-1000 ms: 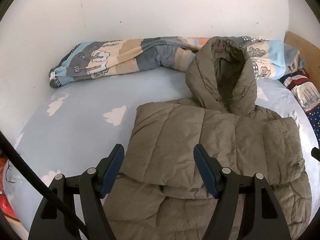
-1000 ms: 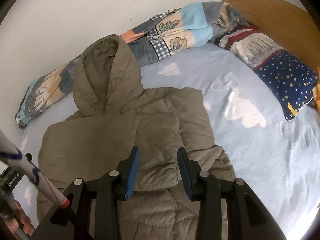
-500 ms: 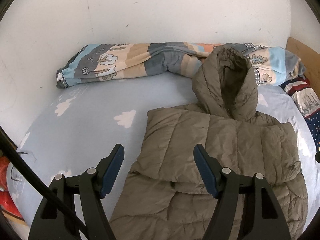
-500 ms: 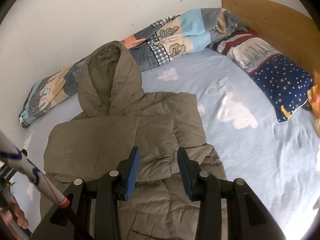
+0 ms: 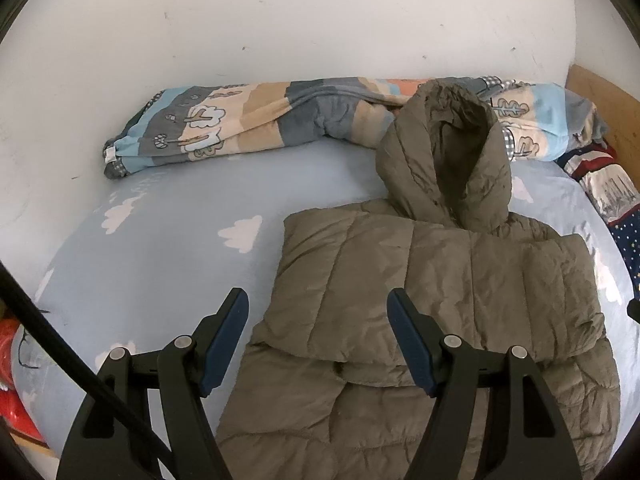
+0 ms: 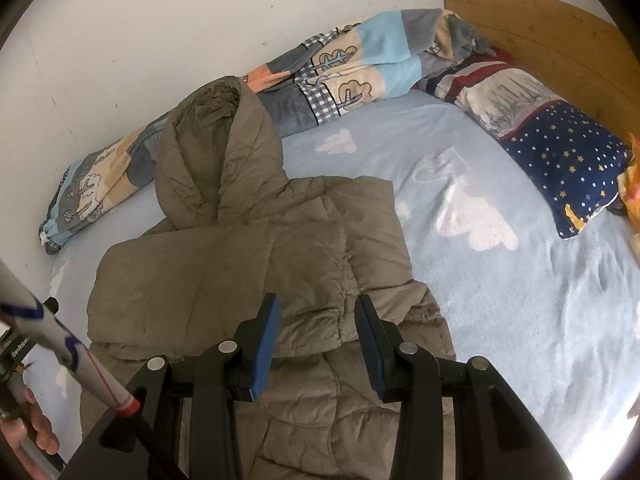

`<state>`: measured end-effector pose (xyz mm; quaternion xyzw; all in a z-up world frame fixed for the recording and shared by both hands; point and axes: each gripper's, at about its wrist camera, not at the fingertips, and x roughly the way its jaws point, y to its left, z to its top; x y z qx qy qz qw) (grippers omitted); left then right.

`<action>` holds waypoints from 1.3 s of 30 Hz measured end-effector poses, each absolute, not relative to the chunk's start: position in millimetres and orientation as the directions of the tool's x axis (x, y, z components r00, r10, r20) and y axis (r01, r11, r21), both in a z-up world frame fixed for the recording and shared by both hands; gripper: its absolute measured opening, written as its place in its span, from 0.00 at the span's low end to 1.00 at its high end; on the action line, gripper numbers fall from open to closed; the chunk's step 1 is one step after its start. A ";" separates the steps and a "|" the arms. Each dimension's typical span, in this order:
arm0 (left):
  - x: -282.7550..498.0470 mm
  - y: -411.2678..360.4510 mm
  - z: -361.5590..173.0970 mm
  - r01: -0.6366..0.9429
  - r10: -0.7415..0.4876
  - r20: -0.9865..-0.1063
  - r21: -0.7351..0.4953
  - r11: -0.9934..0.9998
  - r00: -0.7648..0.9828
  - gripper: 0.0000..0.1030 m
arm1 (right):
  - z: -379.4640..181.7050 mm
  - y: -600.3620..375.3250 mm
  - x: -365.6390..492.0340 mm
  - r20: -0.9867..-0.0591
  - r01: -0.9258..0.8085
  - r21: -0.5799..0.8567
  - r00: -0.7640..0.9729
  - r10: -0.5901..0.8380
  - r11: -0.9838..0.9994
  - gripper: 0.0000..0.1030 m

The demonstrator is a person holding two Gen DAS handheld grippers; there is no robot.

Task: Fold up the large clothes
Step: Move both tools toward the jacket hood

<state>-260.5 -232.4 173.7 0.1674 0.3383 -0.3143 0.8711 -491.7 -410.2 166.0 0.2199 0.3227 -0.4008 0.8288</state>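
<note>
An olive-green puffer jacket (image 5: 440, 288) lies flat on the light-blue bed sheet (image 5: 160, 248), its hood (image 5: 444, 160) pointing toward the wall and both sleeves folded across the body. It also shows in the right wrist view (image 6: 248, 272). My left gripper (image 5: 318, 312) is open and empty, held above the jacket's lower left edge. My right gripper (image 6: 318, 312) is open and empty, held above the jacket's folded right sleeve. Neither touches the jacket.
A rolled patterned blanket (image 5: 248, 120) lies along the white wall. A star-patterned pillow (image 6: 560, 148) leans against the wooden headboard (image 6: 540, 32) at right. A red object (image 5: 12, 368) sits off the bed's left edge. The other hand's handle (image 6: 60, 340) shows at lower left.
Both grippers have pulled back and risen from the jacket, so more of the bed and wall is in view. The jacket has not moved.
</note>
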 end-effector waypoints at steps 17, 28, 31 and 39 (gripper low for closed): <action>-242.0 -271.4 154.0 0.713 -0.479 -0.690 0.077 0.697 0.542 0.69 | 150.8 -419.3 -461.4 -0.714 0.741 0.138 0.534 -0.453 0.657 0.42; -222.8 -295.4 165.5 0.736 -0.483 -0.708 0.077 0.672 0.515 0.69 | 163.9 -416.5 -446.9 -0.707 0.712 0.130 0.555 -0.439 0.690 0.48; -209.1 -303.5 170.9 0.743 -0.483 -0.730 0.051 0.668 0.484 0.69 | 170.8 -423.7 -435.6 -0.720 0.705 0.134 0.552 -0.420 0.697 0.48; -167.1 -353.9 206.1 0.773 -0.456 -0.753 0.109 0.625 0.475 0.76 | 213.2 -466.1 -392.3 -0.740 0.679 0.141 0.556 -0.379 0.721 0.53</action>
